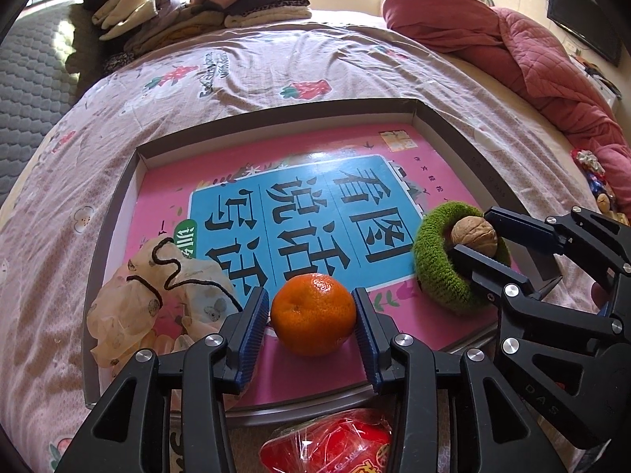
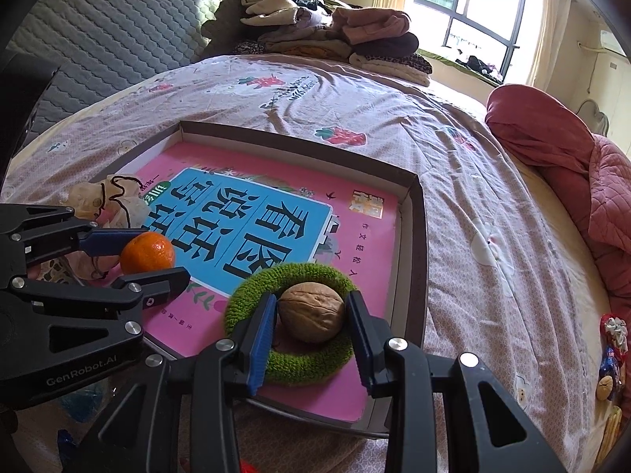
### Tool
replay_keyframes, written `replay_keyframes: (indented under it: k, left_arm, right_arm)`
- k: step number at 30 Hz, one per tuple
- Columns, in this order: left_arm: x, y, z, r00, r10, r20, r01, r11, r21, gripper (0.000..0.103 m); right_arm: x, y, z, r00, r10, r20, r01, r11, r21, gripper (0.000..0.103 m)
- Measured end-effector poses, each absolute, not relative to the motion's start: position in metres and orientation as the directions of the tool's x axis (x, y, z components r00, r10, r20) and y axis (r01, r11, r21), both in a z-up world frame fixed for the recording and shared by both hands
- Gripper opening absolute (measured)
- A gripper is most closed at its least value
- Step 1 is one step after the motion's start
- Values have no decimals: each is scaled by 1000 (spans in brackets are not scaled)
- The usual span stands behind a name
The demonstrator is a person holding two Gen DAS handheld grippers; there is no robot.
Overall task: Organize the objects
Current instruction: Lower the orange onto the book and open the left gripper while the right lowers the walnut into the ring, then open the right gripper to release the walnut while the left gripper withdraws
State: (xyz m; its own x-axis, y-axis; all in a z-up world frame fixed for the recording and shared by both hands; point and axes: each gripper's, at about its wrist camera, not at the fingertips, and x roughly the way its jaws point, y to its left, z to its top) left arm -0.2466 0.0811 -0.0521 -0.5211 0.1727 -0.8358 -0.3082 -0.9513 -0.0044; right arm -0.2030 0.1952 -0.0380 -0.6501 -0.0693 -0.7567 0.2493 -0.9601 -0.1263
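Note:
A shallow grey box tray [image 1: 118, 213] [image 2: 414, 236] lies on the bed with a pink and blue book [image 1: 276, 165] [image 2: 244, 213] inside. My left gripper [image 1: 313, 315] [image 2: 152, 254] is shut on an orange tangerine [image 1: 313, 313] [image 2: 148, 258] resting on the book's near edge. My right gripper [image 2: 311, 315] [image 1: 469, 238] is shut on a brown walnut [image 2: 311, 311] [image 1: 473, 236] sitting inside a green knitted ring [image 2: 292, 362] [image 1: 441, 280]. A cream drawstring pouch [image 1: 157, 295] [image 2: 106, 197] lies at the tray's near left.
A red wrapped packet [image 1: 331, 445] lies just in front of the tray. Folded clothes [image 1: 189, 8] [image 2: 335, 35] are piled at the far side of the bed. A red quilt [image 1: 532, 51] [image 2: 560, 149] is bunched on the right, with small wrapped items [image 2: 611, 354] near it.

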Motion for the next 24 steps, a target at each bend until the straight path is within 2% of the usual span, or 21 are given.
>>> replay_keyframes:
  k: [10, 12, 14, 24]
  left_arm:
    - [-245, 76, -48, -519, 182, -835, -288, -957, -30, 46]
    - [-244, 75, -47, -519, 180, -835, -280, -960, -33, 49]
    - [-244, 73, -46, -517, 180, -837, -270, -962, -40, 57]
    - [-232, 65, -32, -543, 165, -823, -238, -971, -37, 61]
  right_arm:
    - [-203, 197, -36, -645, -70, -761, 239, -964, -114, 40]
    - [-203, 197, -36, -643, -70, -762, 241, -964, -115, 41]
    - [-202, 198, -36, -644, -65, -762, 237, -965, -117, 43]
    - [-197, 200, -24, -662, -73, -746, 222, -970, -102, 48]
